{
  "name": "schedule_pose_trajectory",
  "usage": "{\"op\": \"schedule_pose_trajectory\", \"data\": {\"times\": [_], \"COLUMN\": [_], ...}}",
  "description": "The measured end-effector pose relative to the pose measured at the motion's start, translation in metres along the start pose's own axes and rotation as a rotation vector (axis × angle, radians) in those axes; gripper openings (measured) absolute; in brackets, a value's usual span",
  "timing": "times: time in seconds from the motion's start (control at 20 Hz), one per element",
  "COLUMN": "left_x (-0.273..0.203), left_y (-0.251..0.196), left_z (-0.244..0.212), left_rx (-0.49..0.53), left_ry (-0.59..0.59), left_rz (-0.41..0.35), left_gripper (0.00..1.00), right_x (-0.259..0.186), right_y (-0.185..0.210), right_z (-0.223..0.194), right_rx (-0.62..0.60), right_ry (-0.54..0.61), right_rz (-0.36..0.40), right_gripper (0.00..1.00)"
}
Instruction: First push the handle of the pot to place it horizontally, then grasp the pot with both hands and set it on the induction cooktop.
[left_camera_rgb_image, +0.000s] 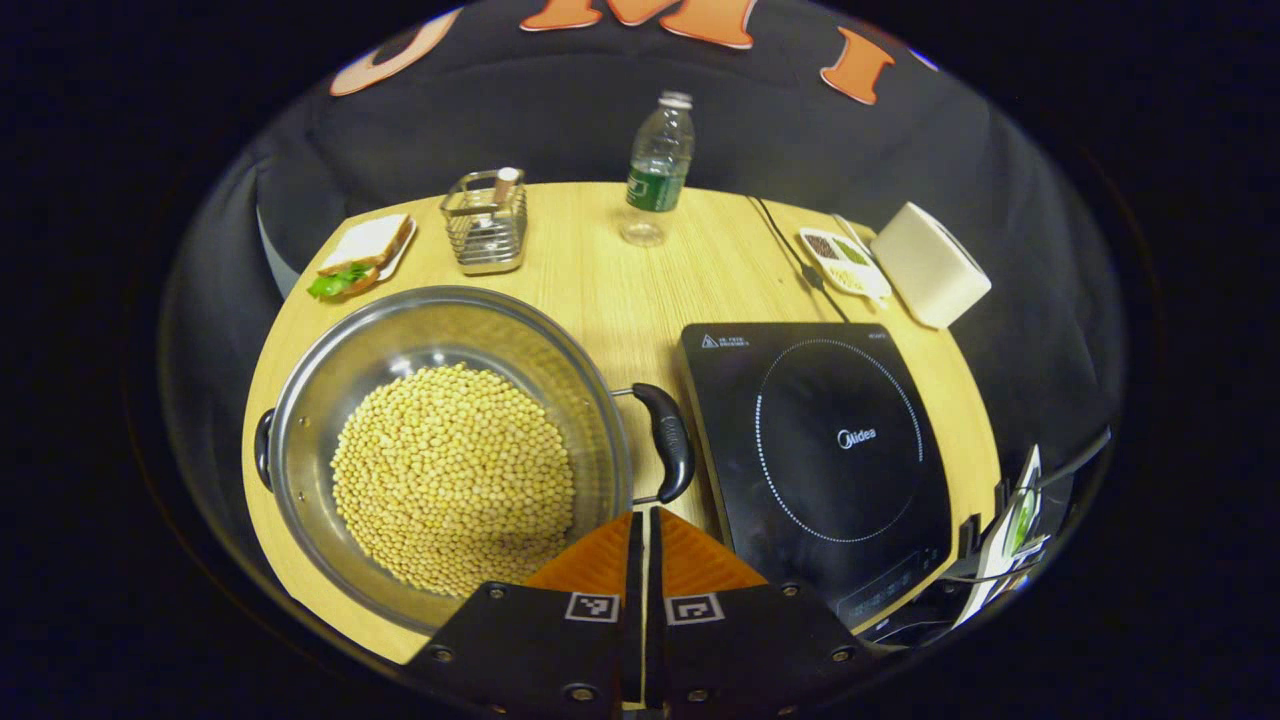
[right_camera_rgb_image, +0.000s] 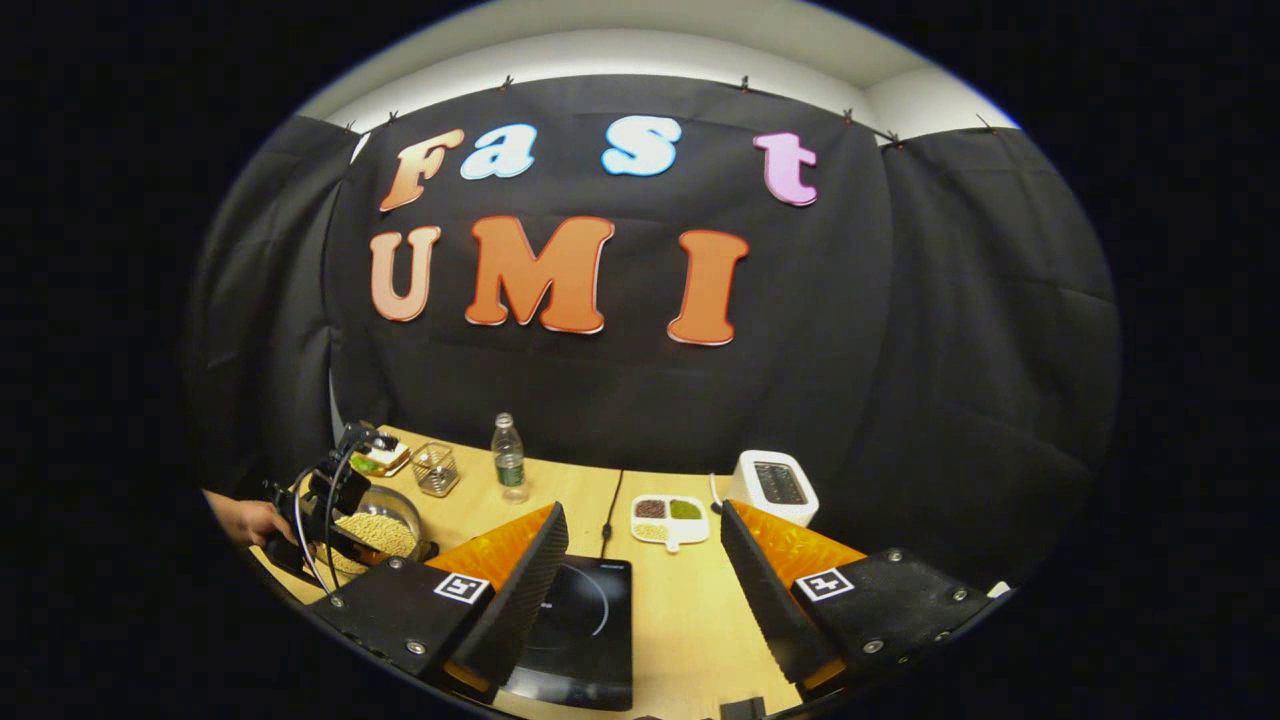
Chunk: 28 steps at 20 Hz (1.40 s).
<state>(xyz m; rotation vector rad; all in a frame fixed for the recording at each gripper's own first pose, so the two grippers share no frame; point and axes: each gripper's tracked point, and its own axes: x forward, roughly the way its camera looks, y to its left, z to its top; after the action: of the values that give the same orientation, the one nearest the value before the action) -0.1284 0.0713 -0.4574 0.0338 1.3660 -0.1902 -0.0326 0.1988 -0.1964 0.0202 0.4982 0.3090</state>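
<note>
We see the pot (left_camera_rgb_image: 440, 450), full of pale beans (left_camera_rgb_image: 452, 478), sitting on the counter (left_camera_rgb_image: 620, 290) to the left of the cooktop (left_camera_rgb_image: 820, 450), not on it. In the left gripper view its two handles lie along a side-to-side line: the near handle (left_camera_rgb_image: 668, 440) points toward the cooktop, just beside its edge, and the far handle (left_camera_rgb_image: 263, 448) shows at the opposite rim. We judge the pushing step done or nearly so, since the handles already look horizontal from here. The left tongs (left_camera_rgb_image: 648, 530) are pressed together with only a thin slit between the fingers, gripping nothing, their tips just below the near handle; whether they touch it we cannot tell. The right tongs (right_camera_rgb_image: 640, 560) hang spread wide and empty above the cooktop's near side, well away from the pot. Neither handle is gripped, so the two-handed grasp, the lift and the setting down on the cooktop all remain.
</note>
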Motion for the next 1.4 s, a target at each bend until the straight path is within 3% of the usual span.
{"op": "schedule_pose_trajectory", "data": {"times": [0.05,0.1,0.15,0.2,0.35,0.45,0.85,1.2,1.4], "left_x": [-0.008,-0.016,-0.026,-0.034,-0.052,-0.060,-0.075,-0.049,-0.037], "left_y": [0.015,0.032,0.049,0.066,0.114,0.144,0.238,0.281,0.290], "left_z": [0.003,0.006,0.010,0.013,0.018,0.018,0.012,0.009,0.005], "left_rx": [-0.004,-0.001,0.004,0.007,0.008,-0.006,-0.026,-0.008,-0.008], "left_ry": [-0.017,-0.033,-0.049,-0.064,-0.098,-0.109,-0.113,-0.082,-0.061], "left_rz": [0.023,0.048,0.072,0.091,0.167,0.204,0.275,0.283,0.290], "left_gripper": [0.03,0.16,0.20,0.39,0.73,0.86,0.86,0.86,0.87], "right_x": [0.008,0.015,0.021,0.027,0.042,0.051,0.080,0.099,0.118], "right_y": [0.020,0.037,0.055,0.071,0.123,0.154,0.255,0.293,0.299], "right_z": [-0.004,-0.008,-0.011,-0.016,-0.027,-0.039,-0.103,-0.162,-0.196], "right_rx": [-0.005,-0.010,-0.015,-0.019,-0.028,-0.019,0.026,0.011,-0.012], "right_ry": [0.020,0.038,0.055,0.073,0.127,0.172,0.405,0.579,0.659], "right_rz": [0.036,0.071,0.101,0.134,0.221,0.267,0.379,0.369,0.325], "right_gripper": [0.95,0.96,0.95,0.96,0.96,0.96,0.96,0.96,0.96]}}
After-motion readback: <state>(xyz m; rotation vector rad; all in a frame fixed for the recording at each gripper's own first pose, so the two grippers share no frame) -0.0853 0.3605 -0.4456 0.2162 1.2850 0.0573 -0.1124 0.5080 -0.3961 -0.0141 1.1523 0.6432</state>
